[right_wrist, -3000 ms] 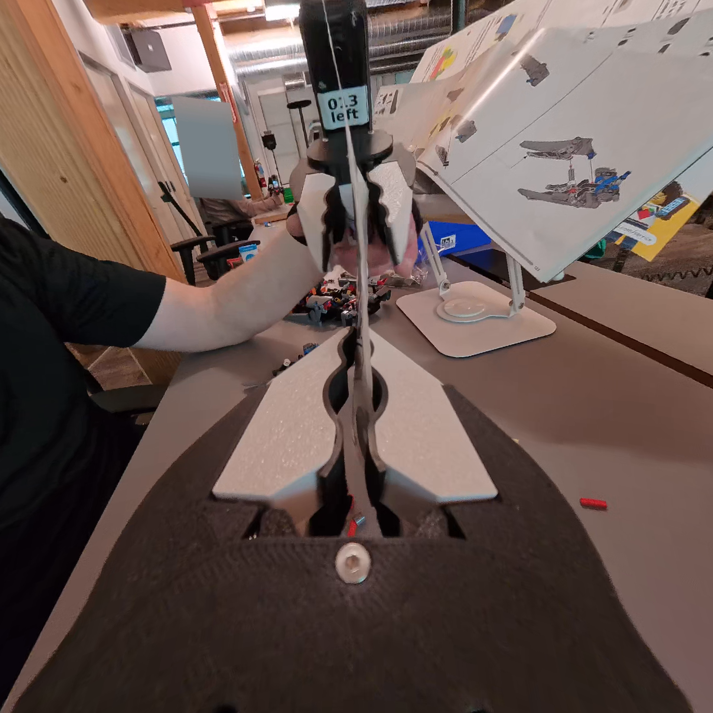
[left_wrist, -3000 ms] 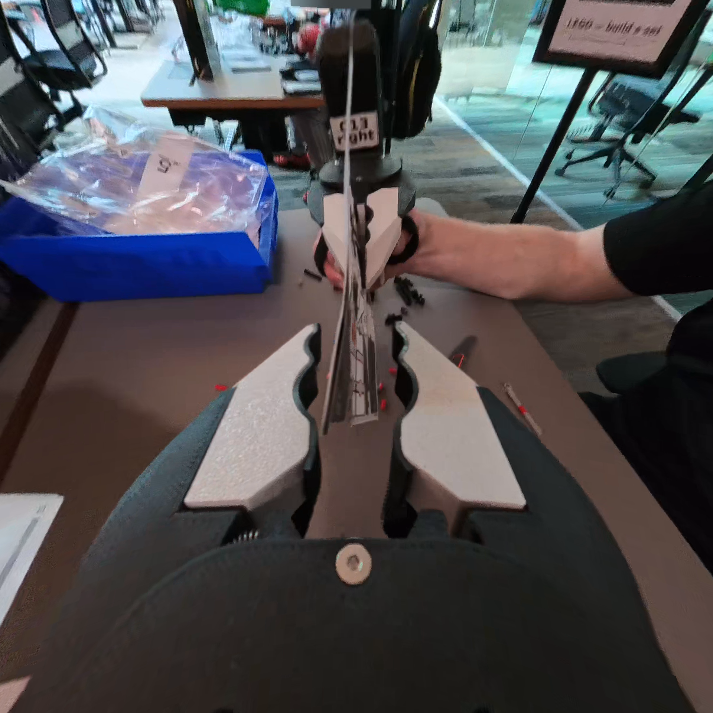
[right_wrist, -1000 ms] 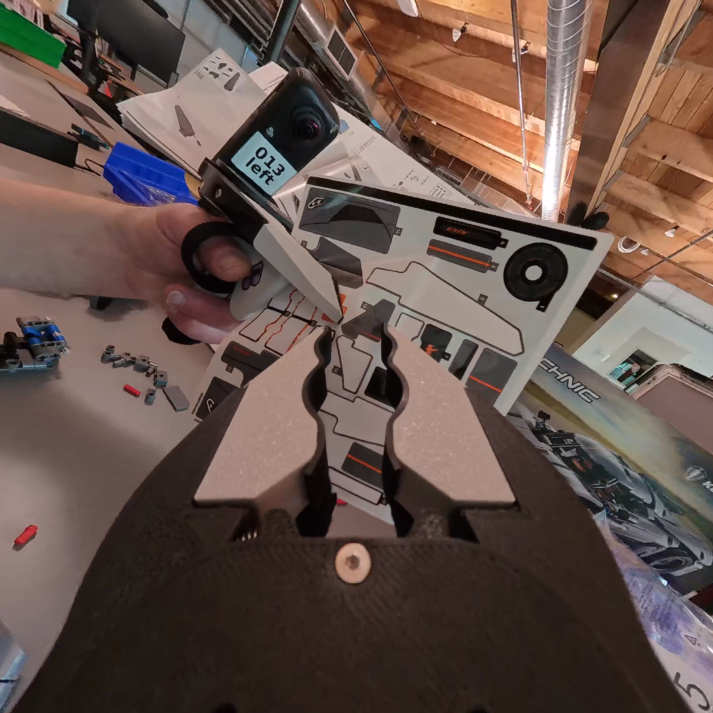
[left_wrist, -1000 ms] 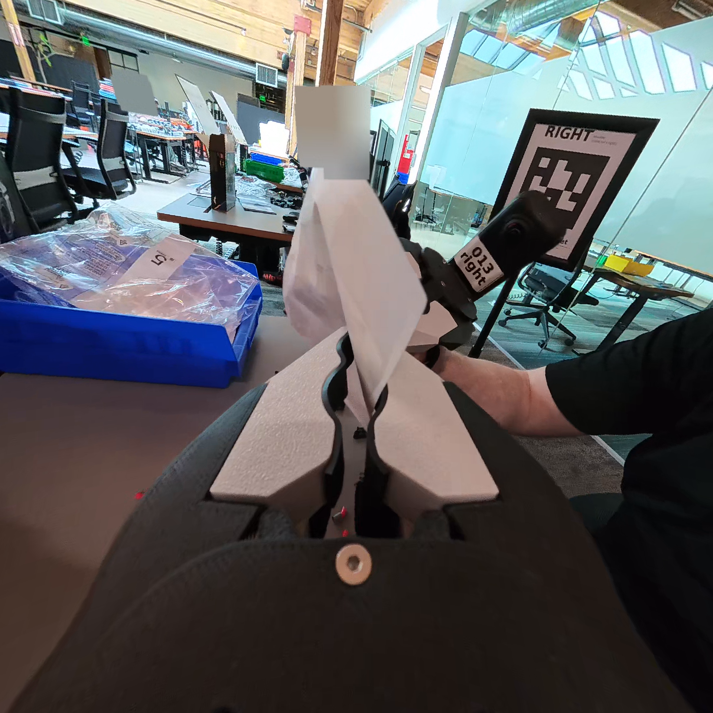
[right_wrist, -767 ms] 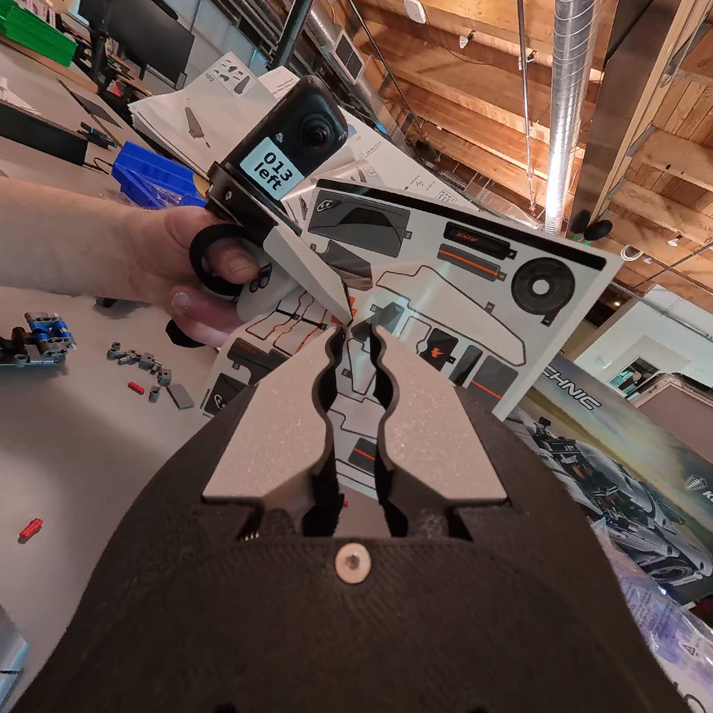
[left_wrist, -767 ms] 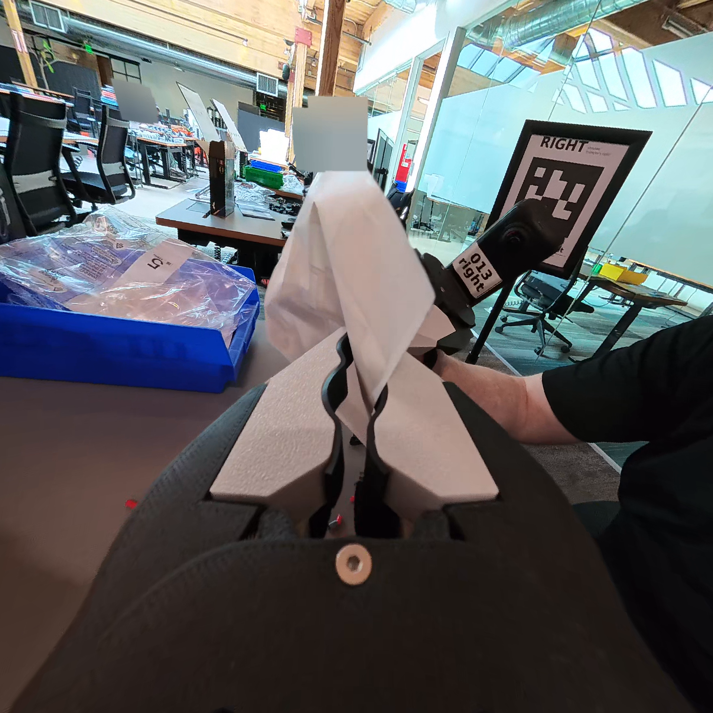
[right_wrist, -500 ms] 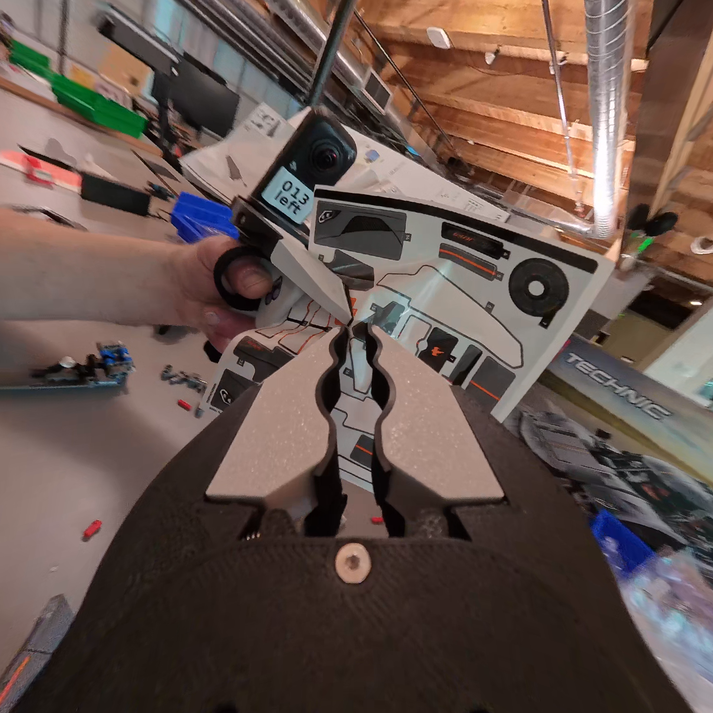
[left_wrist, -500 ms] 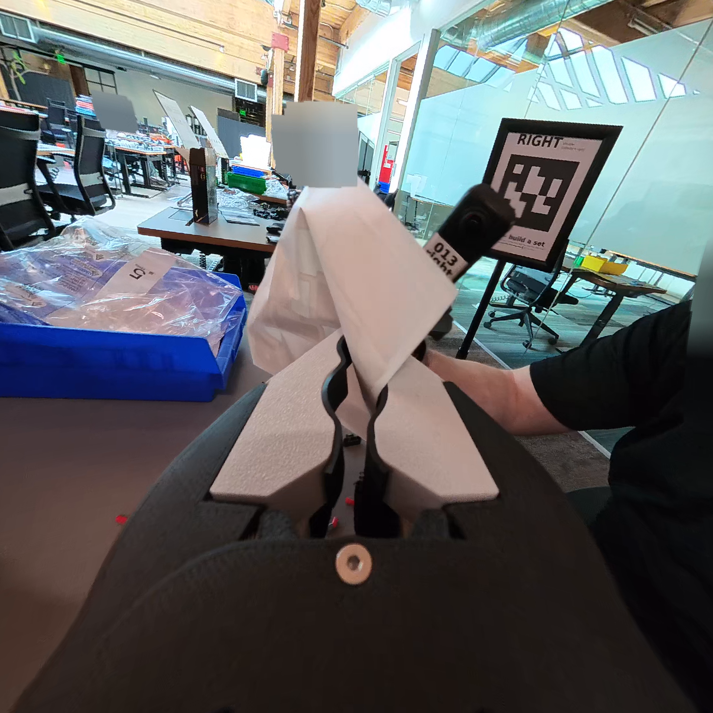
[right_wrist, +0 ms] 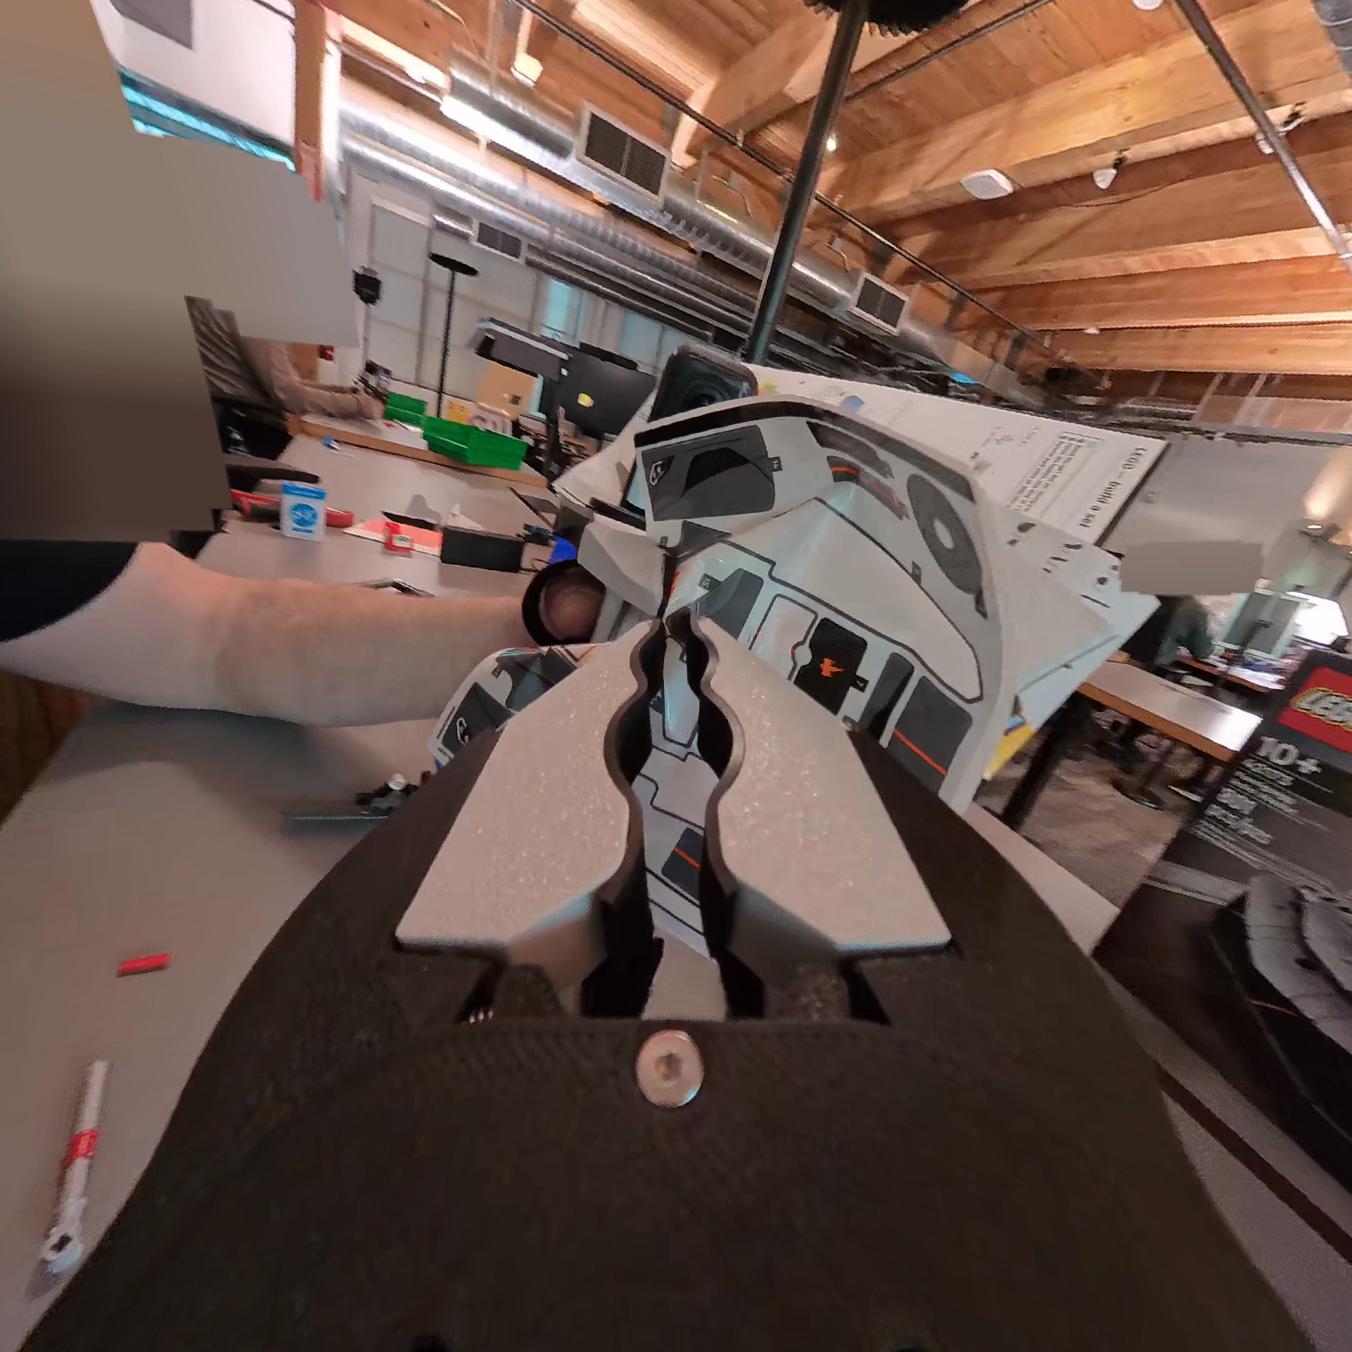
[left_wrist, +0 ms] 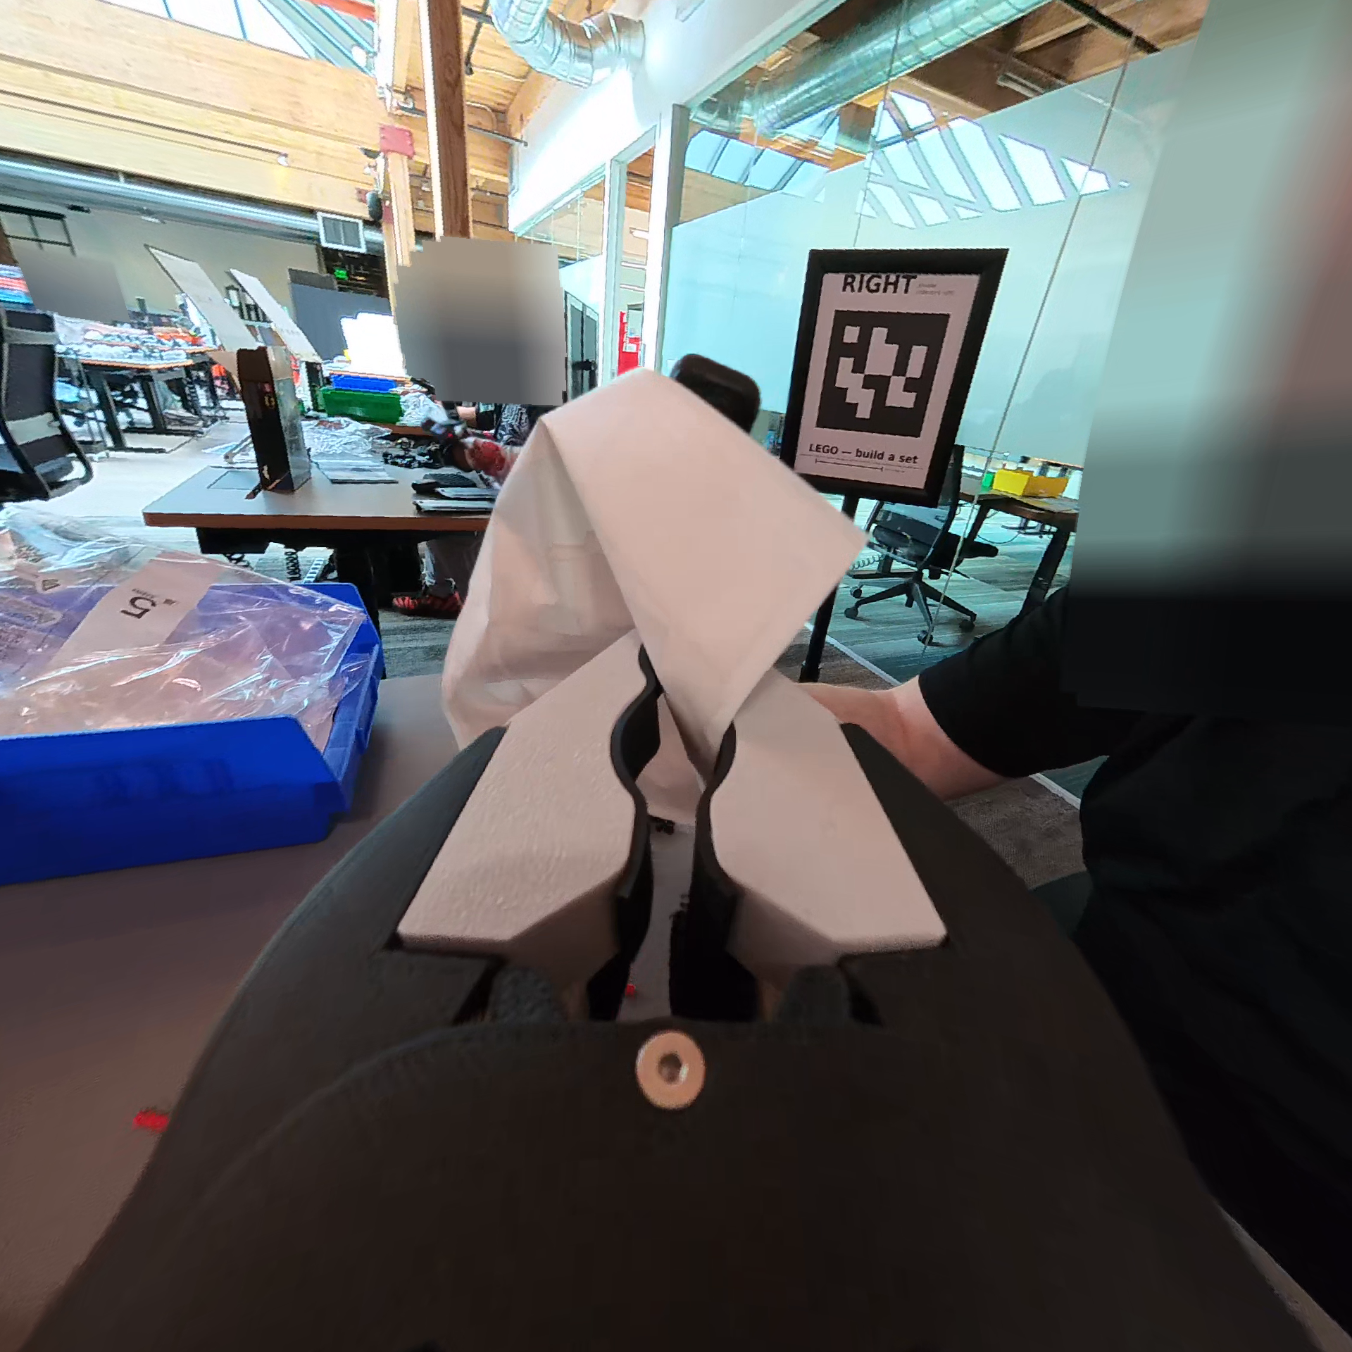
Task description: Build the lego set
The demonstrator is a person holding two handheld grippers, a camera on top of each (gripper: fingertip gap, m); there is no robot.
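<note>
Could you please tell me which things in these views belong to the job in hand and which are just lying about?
In use:
sticker sheet, pinched by both
left gripper
right gripper

Lying about:
blue bin of bags
red pin
grey axle
set box
sign

The left gripper (left_wrist: 677, 702) is clamped on a white sticker sheet (left_wrist: 644, 556), whose blank back faces the camera and folds over above the fingertips. Behind the sheet, a bare forearm (left_wrist: 889, 731) reaches in from the right. A blue bin (left_wrist: 175, 790) holding clear plastic bags (left_wrist: 168, 636) sits at the table's (left_wrist: 110, 988) far left edge. A small red piece (left_wrist: 150, 1119) lies near the left edge.
</note>
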